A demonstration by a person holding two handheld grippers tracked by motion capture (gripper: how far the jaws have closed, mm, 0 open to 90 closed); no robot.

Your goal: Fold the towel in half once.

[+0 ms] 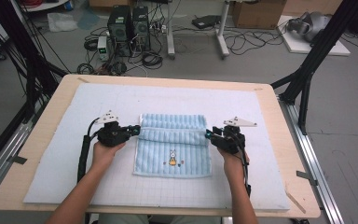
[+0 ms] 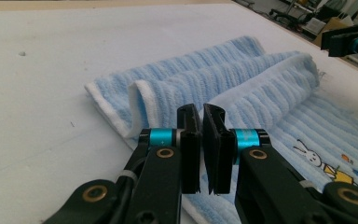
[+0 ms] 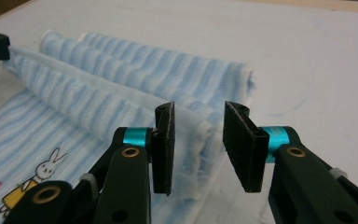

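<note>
Wooden table, pale and round-cornered, topped almost edge to edge by a white gridded mat. Spread at the mat's middle, a light blue striped towel, far edge folded over into a loose roll, small rabbit motif near the front hem. Bare wood visible only along the rim.

No readable text, labels or numbers anywhere

Light-blue striped terry towel lies mid white padded mat, mat on wooden table. Towel's far half is folded into a ridge. Left gripper at ridge's left end, right gripper at its right end.
</note>
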